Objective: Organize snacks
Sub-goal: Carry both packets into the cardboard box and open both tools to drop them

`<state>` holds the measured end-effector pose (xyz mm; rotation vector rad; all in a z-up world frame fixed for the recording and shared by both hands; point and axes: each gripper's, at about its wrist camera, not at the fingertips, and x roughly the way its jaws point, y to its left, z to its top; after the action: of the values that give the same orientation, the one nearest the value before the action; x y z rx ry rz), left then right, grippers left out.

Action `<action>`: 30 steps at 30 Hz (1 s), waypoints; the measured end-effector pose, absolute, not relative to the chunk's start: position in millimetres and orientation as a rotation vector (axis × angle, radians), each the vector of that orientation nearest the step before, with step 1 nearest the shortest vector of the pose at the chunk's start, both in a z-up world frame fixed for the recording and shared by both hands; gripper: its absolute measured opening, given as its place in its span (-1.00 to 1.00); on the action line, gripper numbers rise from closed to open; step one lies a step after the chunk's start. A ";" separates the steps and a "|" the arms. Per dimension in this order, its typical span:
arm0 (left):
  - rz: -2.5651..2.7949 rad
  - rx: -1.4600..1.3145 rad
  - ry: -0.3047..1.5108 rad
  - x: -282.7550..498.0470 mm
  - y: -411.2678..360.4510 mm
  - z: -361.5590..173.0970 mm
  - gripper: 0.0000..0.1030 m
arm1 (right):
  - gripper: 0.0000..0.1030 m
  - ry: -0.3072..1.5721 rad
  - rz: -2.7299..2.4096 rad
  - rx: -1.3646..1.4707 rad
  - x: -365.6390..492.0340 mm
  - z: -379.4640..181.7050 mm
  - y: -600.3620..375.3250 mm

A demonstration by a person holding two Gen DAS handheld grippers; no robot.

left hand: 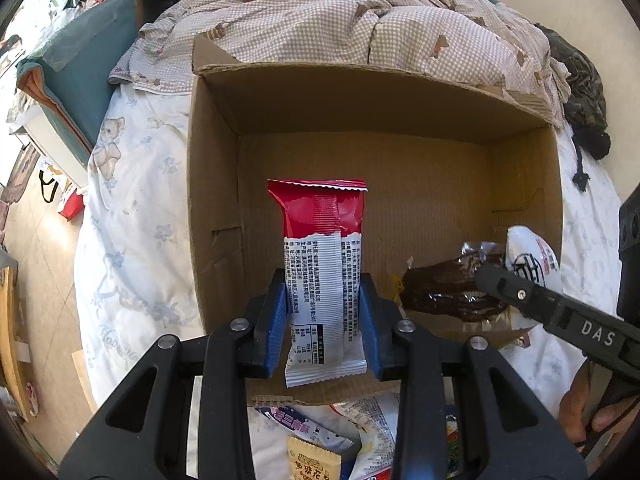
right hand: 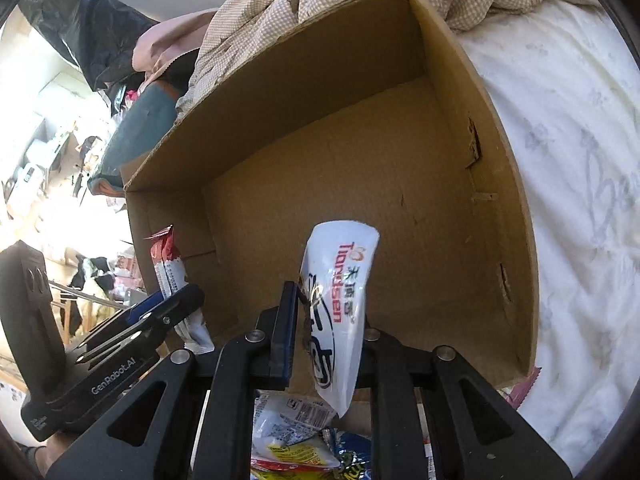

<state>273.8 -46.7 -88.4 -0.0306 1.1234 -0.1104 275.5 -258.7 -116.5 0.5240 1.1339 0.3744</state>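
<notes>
Snacks mostly unsorted: loose pile of foil packets (left hand: pixel 320 440) sits on the bed in front of the open brown cardboard box (left hand: pixel 208 184), whose floor looks bare. Left gripper (left hand: pixel 324 320) clamps a red-and-white wrapped bar (left hand: pixel 320 264) over the box. Right gripper (right hand: pixel 326 340) pinches a white printed pouch (right hand: pixel 336 300), dark brown snack visible through its clear side, also above the box. Neither dropped yet.

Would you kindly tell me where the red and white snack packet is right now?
The red and white snack packet is clamped in the left tongs, poised over the near-left part of the open cardboard box.
</notes>
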 end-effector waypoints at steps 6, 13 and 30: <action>-0.097 -0.030 1.104 269.7 -43.0 -82.4 0.07 | -0.64 1.126 0.347 0.486 273.9 -111.9 -255.5; -0.079 -0.038 1.043 265.3 -37.9 -67.0 0.48 | -0.60 1.100 0.301 0.365 272.0 -103.2 -248.2; -0.105 -0.082 0.933 249.7 -29.0 -40.6 0.48 | 0.76 0.957 0.198 0.230 259.9 -60.5 -245.9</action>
<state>249.7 -29.0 -40.6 -0.0819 0.9327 -0.1049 259.9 -245.9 -60.5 0.2304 0.9571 0.1983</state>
